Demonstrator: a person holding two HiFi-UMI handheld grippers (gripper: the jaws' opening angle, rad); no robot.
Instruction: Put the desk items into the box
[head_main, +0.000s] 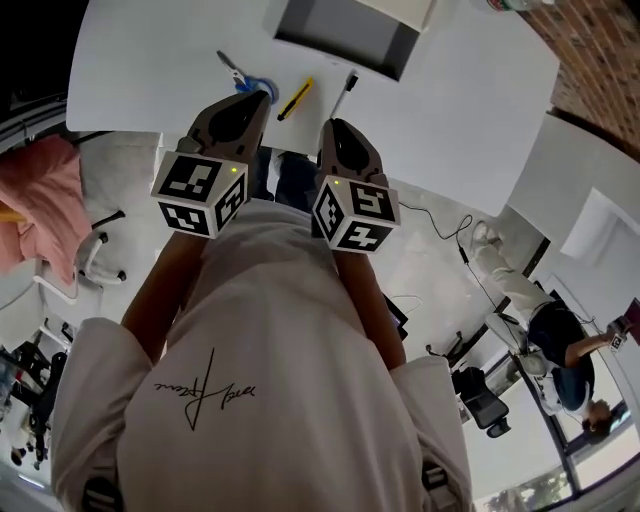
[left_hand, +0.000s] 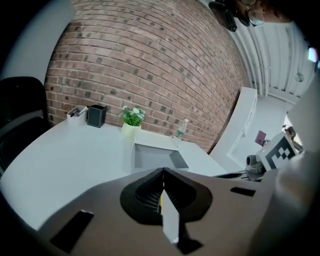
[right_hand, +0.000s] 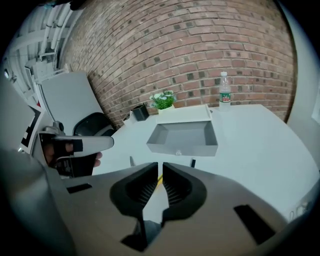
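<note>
The box (head_main: 345, 32) sits on the table (head_main: 150, 70) at the top centre of the head view. Below it lie, left to right, a small tool (head_main: 243, 78), a utility knife (head_main: 296, 98) and a pen (head_main: 347, 90). My left gripper (head_main: 262, 97) ends just beside the tool, and my right gripper (head_main: 335, 125) just below the pen. In my left gripper view a holder (left_hand: 97, 115), a plant (left_hand: 132, 119) and a bottle (left_hand: 181, 129) stand behind the box.

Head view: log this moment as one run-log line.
left gripper: shut, empty | right gripper: shut, empty | yellow utility knife, black pen: on white table | open grey box: nothing seen inside
</note>
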